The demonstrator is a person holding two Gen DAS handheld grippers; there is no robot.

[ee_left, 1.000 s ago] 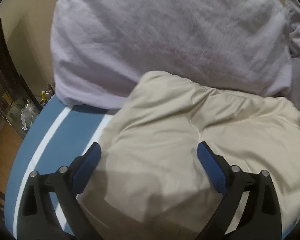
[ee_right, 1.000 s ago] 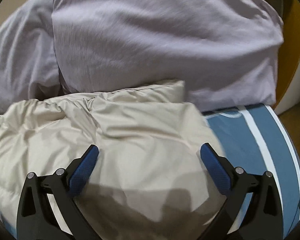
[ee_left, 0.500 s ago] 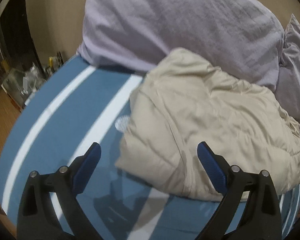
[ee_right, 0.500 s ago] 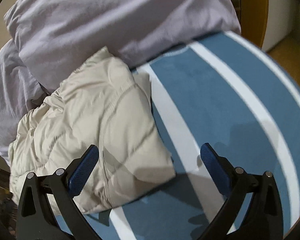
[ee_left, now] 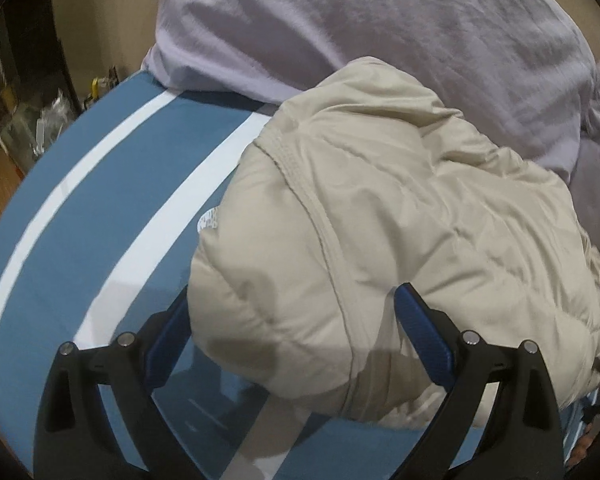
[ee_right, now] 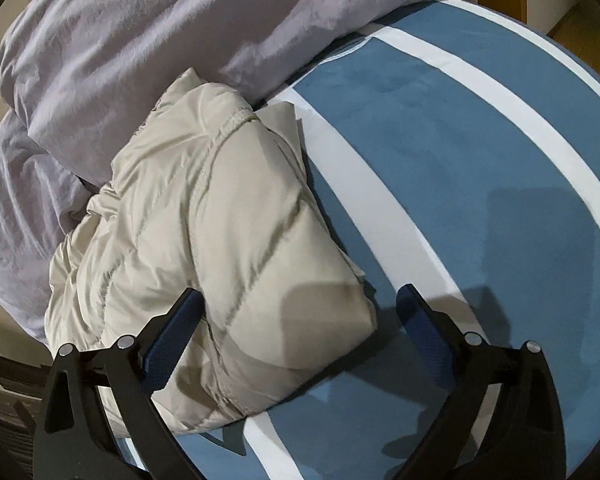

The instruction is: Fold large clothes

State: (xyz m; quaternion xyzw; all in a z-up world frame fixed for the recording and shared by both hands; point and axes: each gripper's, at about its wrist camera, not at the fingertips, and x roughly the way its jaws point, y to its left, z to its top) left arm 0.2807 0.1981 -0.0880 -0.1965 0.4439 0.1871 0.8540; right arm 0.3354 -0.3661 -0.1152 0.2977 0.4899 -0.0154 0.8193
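One puffy beige quilted jacket (ee_left: 400,220), bundled into a soft mound, lies on a bed sheet (ee_left: 112,216) of blue cloth with white stripes. A small white chest logo (ee_left: 207,222) shows, too blurred to read. Behind it rest two crumpled lilac pillows (ee_left: 380,24). The left gripper (ee_left: 296,328) gapes wide, straddling the jacket's near corner without pinching. The right gripper (ee_right: 300,320), also wide though its jaws have just been closing a little, brackets the jacket's other corner.
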